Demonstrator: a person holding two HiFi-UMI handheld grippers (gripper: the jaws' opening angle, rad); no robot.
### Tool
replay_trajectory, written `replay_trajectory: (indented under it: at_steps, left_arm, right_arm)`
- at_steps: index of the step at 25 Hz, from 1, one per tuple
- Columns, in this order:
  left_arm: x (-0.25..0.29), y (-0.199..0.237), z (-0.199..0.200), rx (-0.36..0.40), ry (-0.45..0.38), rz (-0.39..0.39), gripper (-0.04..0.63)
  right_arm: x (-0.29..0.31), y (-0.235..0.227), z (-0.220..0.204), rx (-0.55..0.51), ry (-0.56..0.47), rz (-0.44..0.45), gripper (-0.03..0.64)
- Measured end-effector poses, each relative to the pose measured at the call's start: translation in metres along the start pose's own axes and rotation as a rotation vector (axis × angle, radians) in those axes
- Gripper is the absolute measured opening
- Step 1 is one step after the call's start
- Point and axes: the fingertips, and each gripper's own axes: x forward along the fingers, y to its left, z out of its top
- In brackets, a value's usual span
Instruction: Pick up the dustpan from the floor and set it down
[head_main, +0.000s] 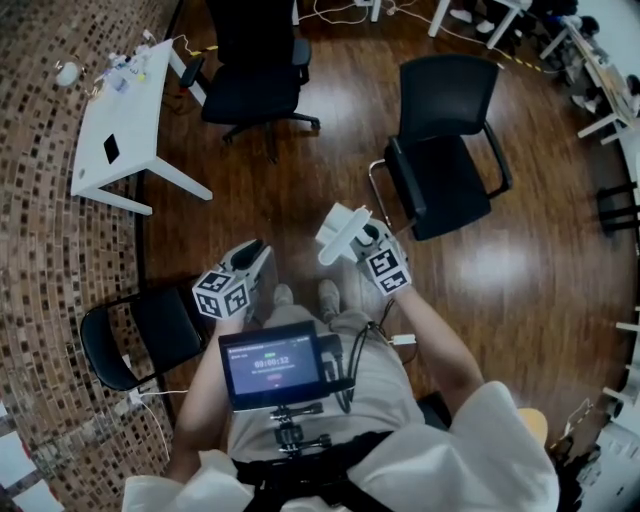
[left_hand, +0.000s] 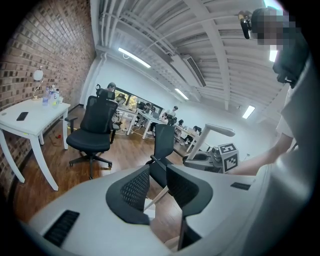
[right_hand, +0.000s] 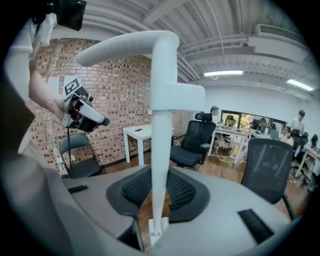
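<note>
The white dustpan (head_main: 338, 232) hangs in the air in front of the person, above the wooden floor (head_main: 300, 180). My right gripper (head_main: 352, 240) is shut on its long white handle (right_hand: 162, 100), which rises upright between the dark pads and bends over at the top. The pan's body is hidden in the right gripper view. From the left gripper view, the handle (left_hand: 216, 132) stands up out of the right gripper. My left gripper (head_main: 257, 250) is held beside it to the left; its jaws (left_hand: 159, 182) stand slightly apart with nothing between them.
A black visitor chair (head_main: 445, 140) stands just ahead to the right and a black swivel chair (head_main: 255, 70) farther back. A white table (head_main: 125, 110) is along the brick wall at left. A black folding chair (head_main: 140, 330) is close on the person's left.
</note>
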Motion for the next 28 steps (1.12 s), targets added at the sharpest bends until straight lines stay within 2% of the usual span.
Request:
replay_trajectory:
  at_steps: [12,28]
  left_arm:
    - [-0.012,0.019,0.035,0.025,-0.028,-0.062,0.1]
    - [-0.047,0.068,0.084,0.043,-0.068,-0.114,0.1]
  right_arm:
    - [0.001,0.002,0.063,0.001,-0.052,-0.033,0.1]
    - [-0.005,0.022,0.124,0.089,-0.089,-0.126,0.101]
